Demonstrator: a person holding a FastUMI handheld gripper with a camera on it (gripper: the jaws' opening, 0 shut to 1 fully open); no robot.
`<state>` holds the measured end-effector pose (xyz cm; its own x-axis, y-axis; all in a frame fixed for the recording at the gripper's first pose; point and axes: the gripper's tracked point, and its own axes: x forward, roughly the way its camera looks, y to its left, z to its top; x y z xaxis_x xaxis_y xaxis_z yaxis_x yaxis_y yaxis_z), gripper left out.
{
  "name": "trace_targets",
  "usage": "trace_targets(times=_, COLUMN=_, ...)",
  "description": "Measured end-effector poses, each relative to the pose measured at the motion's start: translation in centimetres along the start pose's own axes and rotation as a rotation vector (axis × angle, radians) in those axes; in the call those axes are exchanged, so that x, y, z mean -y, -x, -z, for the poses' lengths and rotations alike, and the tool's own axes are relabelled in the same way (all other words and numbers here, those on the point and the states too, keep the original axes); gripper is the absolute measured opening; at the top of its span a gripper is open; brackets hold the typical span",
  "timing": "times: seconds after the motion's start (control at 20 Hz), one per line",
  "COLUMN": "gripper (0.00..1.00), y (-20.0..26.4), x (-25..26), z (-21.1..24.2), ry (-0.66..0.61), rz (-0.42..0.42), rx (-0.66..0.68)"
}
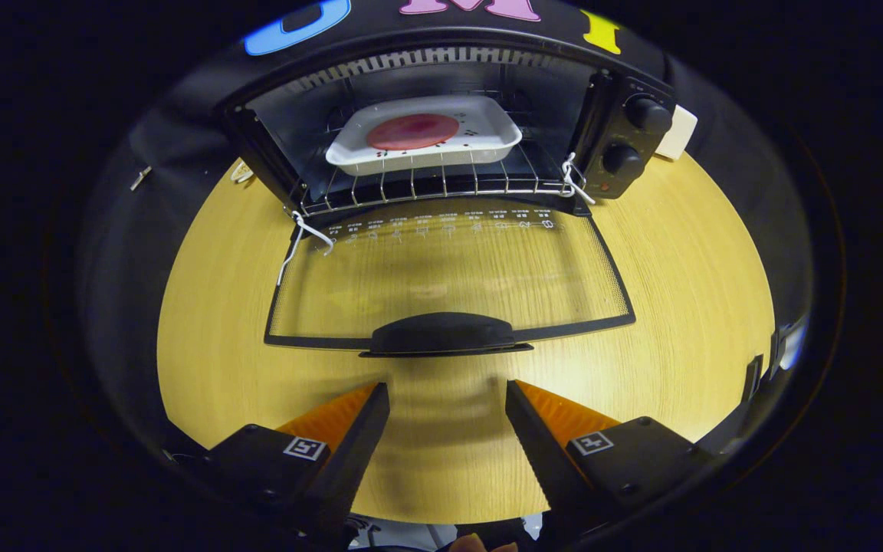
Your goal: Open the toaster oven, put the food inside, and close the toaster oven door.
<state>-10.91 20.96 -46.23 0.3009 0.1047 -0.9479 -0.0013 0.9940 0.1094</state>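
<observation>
Now | gripper [448, 395] jaws wide, empty | door handle [443, 334] just ahead | food [413, 131] inside toaster oven [441, 123]

Round wood-grain table [679, 307]. Toaster oven [441, 92] sits on it at 12 o'clock, glass door [449, 280] folded down flat toward table centre. Small white block [679, 132] at 1 o'clock, just beside the oven's knob side.

Gripper [448, 391] fingers spread apart over bare tabletop at 6 o'clock, holding nothing.

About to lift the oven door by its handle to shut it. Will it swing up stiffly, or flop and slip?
The door is a framed glass panel lying flat open, so it probably pivots rigidly at its hinge. Its handle looks smooth and rounded, so the open gripper might slip. The white cords at the hinges could snag.
</observation>
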Motion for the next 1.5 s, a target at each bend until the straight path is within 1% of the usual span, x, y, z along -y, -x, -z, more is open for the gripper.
trace_targets(times=0.15, gripper=1.0, y=-0.8, x=0.0, z=-0.7, ry=-0.001, rz=0.013, rx=-0.003)
trace_targets(times=0.35, gripper=0.99, y=-1.8, x=0.5, z=-2.1, ry=-0.005, rz=0.049, rx=0.043)
trace_targets(times=0.55, gripper=0.99, y=-1.6, x=0.5, z=-2.3, ry=0.051, rz=0.063, rx=0.086)
trace_targets(times=0.65, gripper=0.99, y=-1.2, x=0.5, z=-2.4, ry=0.043, rz=0.061, rx=0.115)
trace_targets(times=0.8, gripper=0.99, y=-0.2, x=0.4, z=-2.6, ry=0.038, rz=0.046, rx=0.137)
trace_targets(times=1.1, gripper=0.99, y=2.5, x=0.8, z=-3.9, ry=0.062, rz=0.035, rx=0.243)
trace_targets(times=1.3, gripper=0.99, y=5.7, x=0.9, z=-6.3, ry=0.118, rz=0.046, rx=0.385)
trace_targets(times=1.5, gripper=0.99, y=8.1, x=0.7, z=-9.6, ry=0.098, rz=0.037, rx=0.456)
